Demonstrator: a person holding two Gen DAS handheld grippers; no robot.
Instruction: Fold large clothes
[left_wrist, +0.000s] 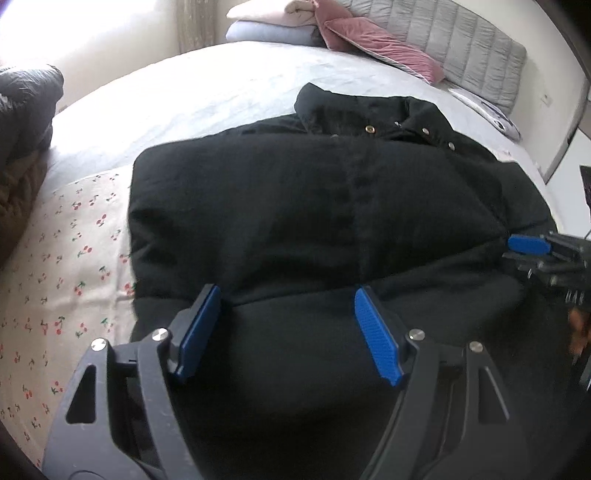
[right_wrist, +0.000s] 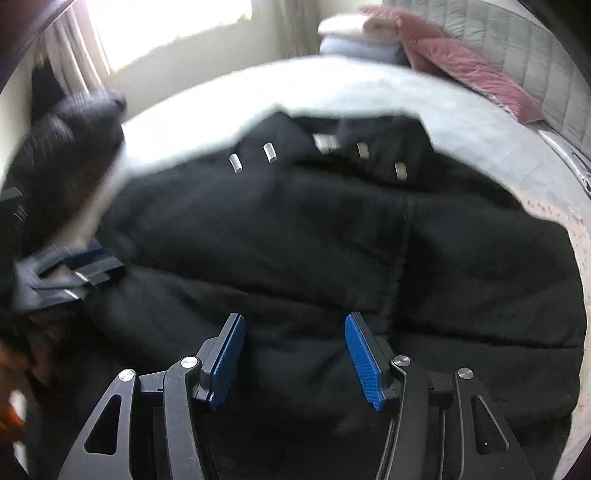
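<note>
A large black padded jacket (left_wrist: 314, 206) lies on the bed with its sides folded in and its collar with metal snaps at the far end. It fills the right wrist view too (right_wrist: 332, 236), which is blurred. My left gripper (left_wrist: 288, 295) is open, its blue pads (left_wrist: 199, 332) spread just above the jacket's near part, holding nothing. My right gripper (right_wrist: 293, 325) is open over the jacket's near part, empty. The right gripper also shows at the right edge of the left wrist view (left_wrist: 532, 247). The left gripper shows at the left edge of the right wrist view (right_wrist: 74, 269).
The bed has a pale grey sheet (left_wrist: 207, 88) and a cherry-print cover (left_wrist: 62, 258) at the left. Pink and white pillows (left_wrist: 376, 40) lie by the grey headboard (left_wrist: 476, 48). A dark garment pile (left_wrist: 22, 122) sits at the left bed edge.
</note>
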